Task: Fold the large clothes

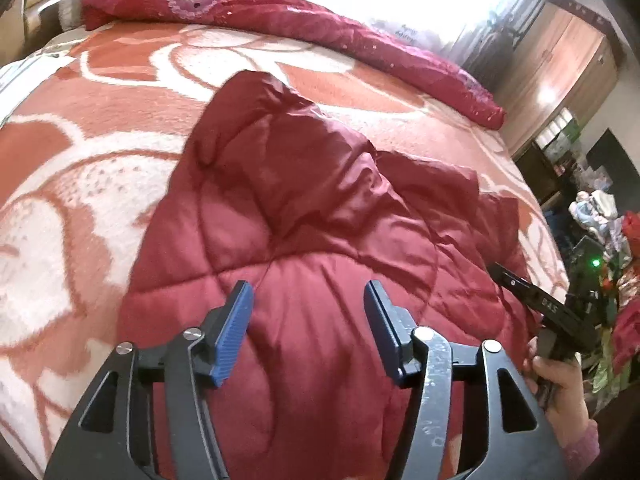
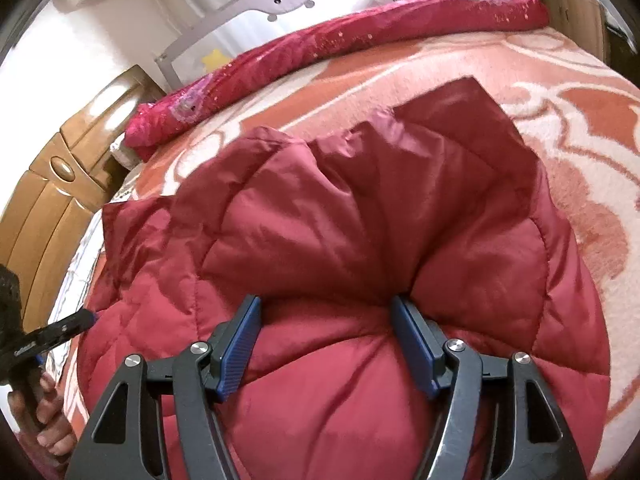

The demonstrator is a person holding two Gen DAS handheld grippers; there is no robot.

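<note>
A dark red quilted puffer jacket (image 1: 304, 216) lies crumpled on the bed, one sleeve stretched away from me. It also fills the right wrist view (image 2: 360, 220). My left gripper (image 1: 308, 292) is open and hovers just above the jacket's near part, nothing between its blue pads. My right gripper (image 2: 326, 308) is open, its fingertips at a fold of the jacket, nothing clamped. In the left wrist view the right gripper (image 1: 532, 292) shows at the jacket's right edge. In the right wrist view the left gripper (image 2: 60, 330) shows at the jacket's left edge.
The bed carries an orange and white flowered blanket (image 1: 100, 128). A rolled magenta quilt (image 1: 280, 16) lies along the far side. A wooden headboard (image 2: 52, 184) is at the left in the right wrist view. A wardrobe (image 1: 572, 60) and cluttered shelves stand at the right.
</note>
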